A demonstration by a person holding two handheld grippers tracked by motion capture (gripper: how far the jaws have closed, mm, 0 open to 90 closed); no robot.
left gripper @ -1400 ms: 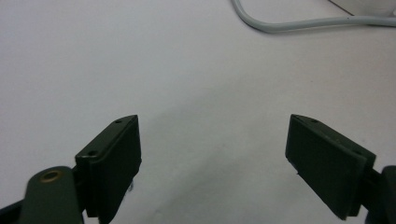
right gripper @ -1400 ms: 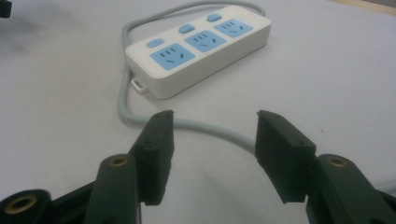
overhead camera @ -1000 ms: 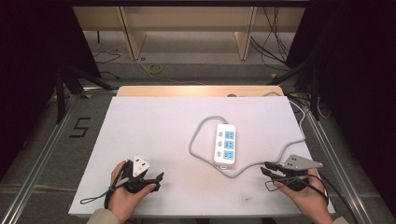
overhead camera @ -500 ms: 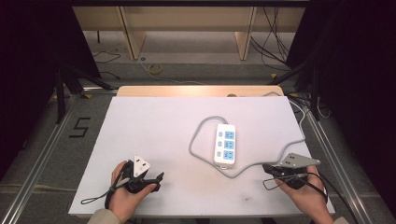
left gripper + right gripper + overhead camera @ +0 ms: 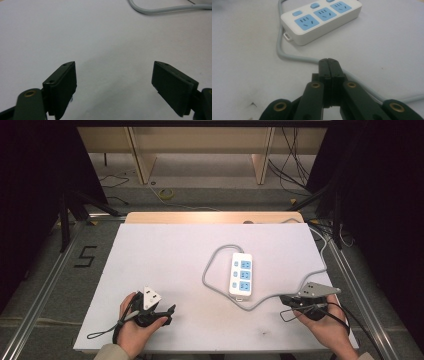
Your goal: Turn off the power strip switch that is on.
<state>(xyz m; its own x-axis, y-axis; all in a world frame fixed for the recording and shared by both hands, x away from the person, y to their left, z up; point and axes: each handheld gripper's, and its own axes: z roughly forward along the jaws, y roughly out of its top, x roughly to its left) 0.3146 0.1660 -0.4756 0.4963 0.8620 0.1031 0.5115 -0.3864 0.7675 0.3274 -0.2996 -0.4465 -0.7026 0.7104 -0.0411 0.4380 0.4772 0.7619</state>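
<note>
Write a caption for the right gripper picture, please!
Right gripper with jaws shut, above a grey cable leading to a white power strip.

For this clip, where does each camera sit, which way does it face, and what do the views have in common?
High view: above the person's side, looking forward and down on the white table; both hands, left gripper, right gripper.
Left gripper view: rides the left gripper, jaws wide apart, low over bare table, grey cable at the top.
Right gripper view: rides the right gripper, jaws together, facing the white power strip with blue sockets.
Shared: all three show the grey cable; high and right gripper views share the strip.
</note>
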